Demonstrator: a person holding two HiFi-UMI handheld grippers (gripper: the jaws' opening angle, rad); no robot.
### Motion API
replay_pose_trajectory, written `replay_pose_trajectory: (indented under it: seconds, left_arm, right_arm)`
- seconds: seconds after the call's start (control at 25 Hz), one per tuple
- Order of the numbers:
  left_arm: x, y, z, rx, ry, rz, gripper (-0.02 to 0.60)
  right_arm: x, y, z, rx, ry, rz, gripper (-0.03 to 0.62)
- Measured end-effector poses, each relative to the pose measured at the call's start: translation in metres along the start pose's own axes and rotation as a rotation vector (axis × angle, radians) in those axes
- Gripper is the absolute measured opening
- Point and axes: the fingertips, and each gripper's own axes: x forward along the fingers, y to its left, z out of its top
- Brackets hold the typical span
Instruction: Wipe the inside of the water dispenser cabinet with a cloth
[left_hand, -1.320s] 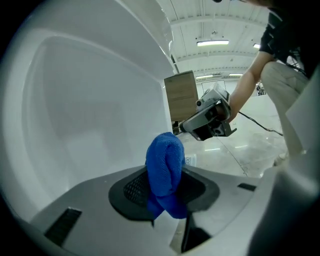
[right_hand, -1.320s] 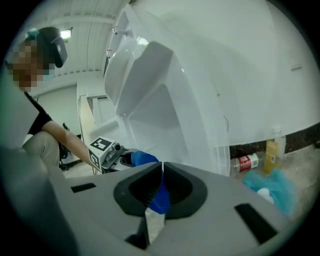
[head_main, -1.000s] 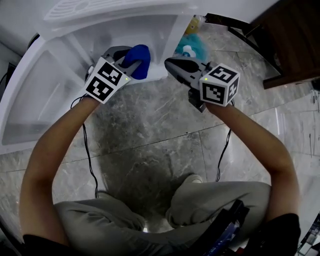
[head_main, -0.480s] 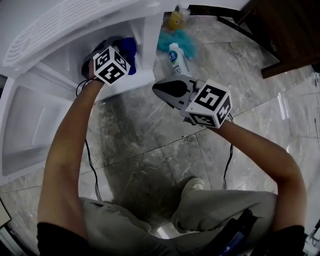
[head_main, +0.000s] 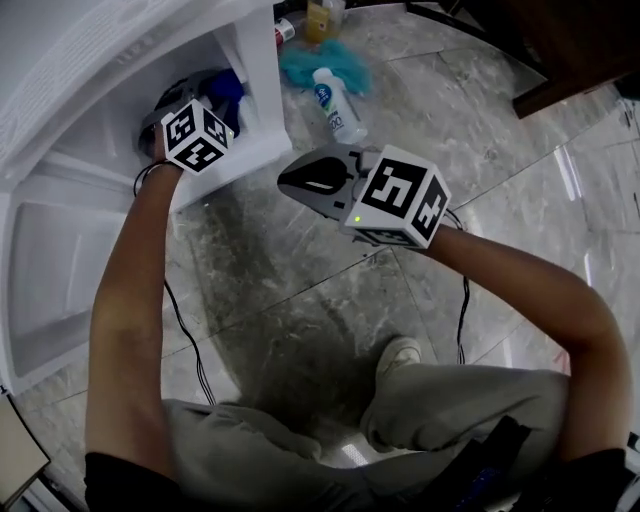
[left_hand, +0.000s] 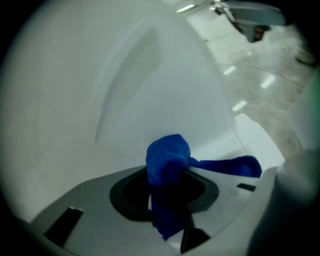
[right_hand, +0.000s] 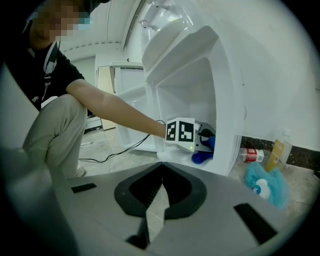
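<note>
since the earlier frame the left gripper (head_main: 212, 92) has been carried from the front edge deeper into the white cabinet (head_main: 258, 70), while the right gripper (head_main: 288, 180) has been kept outside it. the blue cloth (left_hand: 168, 152) is seen bunched between the left gripper's jaws, which are closing on it. one end of the cloth is trailed out to the right, in front of the cabinet's pale inner wall (left_hand: 125, 75). in the head view only a small part of the cloth is shown, just beyond the gripper. the right gripper's jaws are held together with nothing between them, above the grey marble floor (head_main: 300, 300). a white bottle (head_main: 336, 100) and a teal fluffy thing (head_main: 300, 62) are laid on the floor beside the cabinet. the cabinet's door (head_main: 60, 250) is swung open at the left.
</note>
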Motion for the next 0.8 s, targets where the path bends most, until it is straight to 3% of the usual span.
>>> replay_pose_trajectory:
  seconds: [0.08, 0.16, 0.32, 0.6, 0.68, 0.8]
  left_arm:
    - [-0.009, -0.014, 0.007, 0.123, -0.03, -0.049, 0.126]
    - [-0.011, -0.019, 0.008, 0.143, -0.037, -0.062, 0.126]
    - [0.0, -0.012, 0.004, 0.106, -0.005, -0.055, 0.127]
    - [0.018, 0.014, -0.012, -0.023, 0.138, -0.002, 0.126]
    - [0.015, 0.01, -0.01, -0.018, 0.133, 0.016, 0.126]
    - [0.004, -0.004, -0.001, 0.019, 0.043, -0.023, 0.124]
  right_arm:
    - [0.008, 0.008, 0.0, -0.014, 0.005, 0.023, -0.002]
    - [0.014, 0.015, 0.002, -0.024, 0.009, 0.045, -0.002]
    - [0.013, 0.026, 0.003, -0.037, 0.01, 0.067, -0.002]
    - [0.003, 0.036, -0.018, 0.013, 0.036, 0.076, -0.002]
    - [0.004, 0.036, -0.019, 0.011, 0.037, 0.078, -0.002]
    - [0.008, 0.034, -0.012, 0.001, 0.022, 0.083, -0.002]
